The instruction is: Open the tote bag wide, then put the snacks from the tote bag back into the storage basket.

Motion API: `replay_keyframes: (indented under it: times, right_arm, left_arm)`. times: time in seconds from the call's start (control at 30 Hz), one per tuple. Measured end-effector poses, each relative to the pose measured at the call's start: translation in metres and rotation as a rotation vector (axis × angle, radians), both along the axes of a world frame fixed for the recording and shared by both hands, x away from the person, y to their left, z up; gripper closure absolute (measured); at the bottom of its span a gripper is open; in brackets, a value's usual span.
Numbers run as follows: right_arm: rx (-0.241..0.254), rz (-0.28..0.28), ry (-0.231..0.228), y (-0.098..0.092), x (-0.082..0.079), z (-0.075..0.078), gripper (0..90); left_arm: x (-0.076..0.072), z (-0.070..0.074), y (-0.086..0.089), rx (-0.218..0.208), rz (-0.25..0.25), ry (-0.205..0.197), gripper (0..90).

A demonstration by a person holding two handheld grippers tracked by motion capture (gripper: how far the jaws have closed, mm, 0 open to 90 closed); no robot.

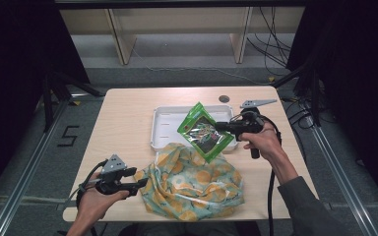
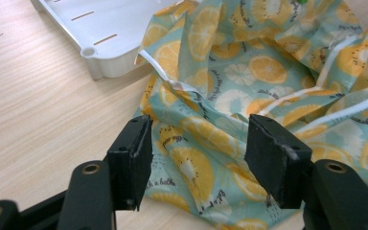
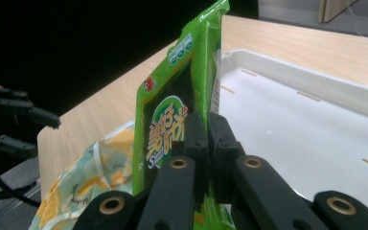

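A green snack packet hangs above the near edge of the white tray, and my right gripper is shut on its side. In the right gripper view the pads pinch the packet edge-on over the tray. An orange-print cloth bag lies crumpled in front of the tray. My left gripper sits at the bag's left edge. In the left gripper view my left gripper is open, and the cloth lies under and beyond the gap, untouched by the pads.
The tray's corner lies just beyond the cloth. Bare wooden tabletop stretches left of the tray. A small dark round hole sits near the table's far edge. Cables trail off the right side.
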State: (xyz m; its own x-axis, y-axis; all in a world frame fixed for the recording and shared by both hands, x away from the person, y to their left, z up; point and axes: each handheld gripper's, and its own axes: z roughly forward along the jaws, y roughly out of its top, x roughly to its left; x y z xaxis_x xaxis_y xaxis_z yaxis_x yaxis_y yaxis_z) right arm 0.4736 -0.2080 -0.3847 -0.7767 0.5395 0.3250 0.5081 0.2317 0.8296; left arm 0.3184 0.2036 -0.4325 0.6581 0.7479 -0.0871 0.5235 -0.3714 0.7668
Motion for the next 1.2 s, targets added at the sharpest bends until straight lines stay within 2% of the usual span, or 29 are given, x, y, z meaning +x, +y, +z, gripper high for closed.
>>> replay_keyframes:
  times: [0.03, 0.07, 0.1, 0.13, 0.17, 0.23, 0.27, 0.33, 0.37, 0.4, 0.5, 0.53, 0.57, 0.6, 0.7, 0.73, 0.77, 0.83, 0.9, 0.93, 0.97, 1.0, 1.07, 1.13, 1.17, 1.2]
  right_arm:
    - [0.021, -0.005, 0.012, 0.000, 0.001, -0.001, 89.1]
    - [0.020, -0.010, 0.018, -0.001, 0.001, 0.000, 89.1]
    - [0.020, -0.014, 0.005, -0.002, 0.002, 0.000, 89.1]
    - [0.028, -0.023, 0.028, -0.002, 0.002, 0.001, 89.1]
    - [0.034, -0.042, 0.007, -0.003, 0.004, 0.000, 89.1]
    - [0.032, -0.047, 0.034, -0.006, 0.005, 0.001, 89.1]
    - [0.033, -0.052, 0.016, -0.007, 0.007, 0.000, 89.1]
    - [0.031, -0.065, 0.010, -0.010, 0.009, 0.000, 89.1]
    - [0.035, -0.075, -0.003, -0.010, 0.011, -0.001, 89.1]
    - [0.033, -0.082, 0.018, -0.012, 0.011, -0.001, 89.1]
    - [0.025, -0.087, -0.009, -0.015, 0.015, -0.003, 89.1]
    - [0.025, -0.090, -0.008, -0.015, 0.016, -0.004, 89.1]
    - [0.029, -0.103, 0.012, -0.015, 0.015, -0.003, 89.1]
    - [0.014, -0.107, -0.012, -0.016, 0.017, -0.004, 89.1]
    - [0.020, -0.115, -0.015, -0.018, 0.019, -0.005, 89.1]
    - [0.030, -0.114, -0.002, -0.018, 0.021, -0.005, 89.1]
    - [0.034, -0.127, 0.006, -0.019, 0.021, -0.005, 89.1]
    - [0.034, -0.139, -0.005, -0.020, 0.024, -0.005, 89.1]
    - [0.041, -0.151, 0.010, -0.021, 0.025, -0.005, 89.1]
    - [0.030, -0.144, -0.018, -0.022, 0.028, -0.006, 89.1]
    - [0.043, -0.160, 0.034, -0.020, 0.027, -0.004, 89.1]
    - [0.027, -0.158, -0.010, -0.022, 0.030, -0.005, 89.0]
    - [0.039, -0.168, 0.005, -0.020, 0.032, -0.006, 89.1]
    - [0.025, -0.173, -0.017, -0.019, 0.037, -0.008, 89.1]
    - [0.028, -0.180, -0.005, -0.019, 0.037, -0.008, 89.0]
    - [0.036, -0.191, 0.013, -0.017, 0.038, -0.010, 89.1]
  left_arm:
    - [-0.001, -0.001, 0.001, 0.005, -0.002, 0.000, 41.4]
    - [-0.003, -0.002, 0.001, 0.000, 0.010, -0.007, 41.0]
    - [-0.004, -0.002, 0.001, -0.002, 0.017, -0.006, 40.7]
    - [-0.005, -0.002, 0.003, 0.008, 0.008, 0.003, 40.5]
    - [-0.007, -0.003, 0.002, 0.001, 0.024, -0.001, 40.0]
    - [-0.008, -0.004, 0.003, 0.012, 0.012, 0.000, 38.6]
    - [-0.009, -0.004, 0.003, 0.013, 0.020, 0.003, 37.7]
    - [-0.011, -0.006, 0.002, 0.015, 0.028, 0.000, 36.3]
    - [-0.012, -0.006, 0.003, 0.029, 0.018, 0.002, 35.9]
    - [-0.013, -0.006, 0.004, 0.027, 0.013, 0.008, 35.3]
    - [-0.017, -0.008, 0.002, 0.003, 0.033, 0.005, 34.4]
    - [-0.019, -0.008, 0.003, 0.015, 0.023, 0.007, 34.2]
    - [-0.020, -0.009, 0.003, 0.018, 0.023, -0.003, 33.8]
    - [-0.022, -0.009, 0.003, 0.025, 0.024, 0.015, 33.3]
    - [-0.023, -0.010, 0.004, 0.030, 0.017, 0.002, 32.3]
    - [-0.024, -0.010, 0.004, 0.017, 0.033, 0.003, 32.0]
    - [-0.025, -0.010, 0.005, 0.036, 0.033, 0.002, 31.8]
    - [-0.026, -0.011, 0.004, 0.030, 0.040, 0.001, 31.2]
    - [-0.027, -0.012, 0.005, 0.042, 0.041, 0.004, 30.7]
    - [-0.027, -0.012, 0.005, 0.041, 0.043, -0.007, 30.5]
    - [-0.027, -0.013, 0.006, 0.042, 0.044, -0.011, 30.4]
    - [-0.028, -0.013, 0.006, 0.036, 0.062, 0.000, 30.1]
    - [-0.028, -0.014, 0.009, 0.046, 0.051, -0.013, 29.3]
    - [-0.029, -0.015, 0.009, 0.035, 0.064, -0.009, 29.2]
    - [-0.029, -0.016, 0.011, 0.048, 0.049, -0.005, 29.2]
    - [-0.030, -0.016, 0.011, 0.048, 0.061, 0.001, 29.2]
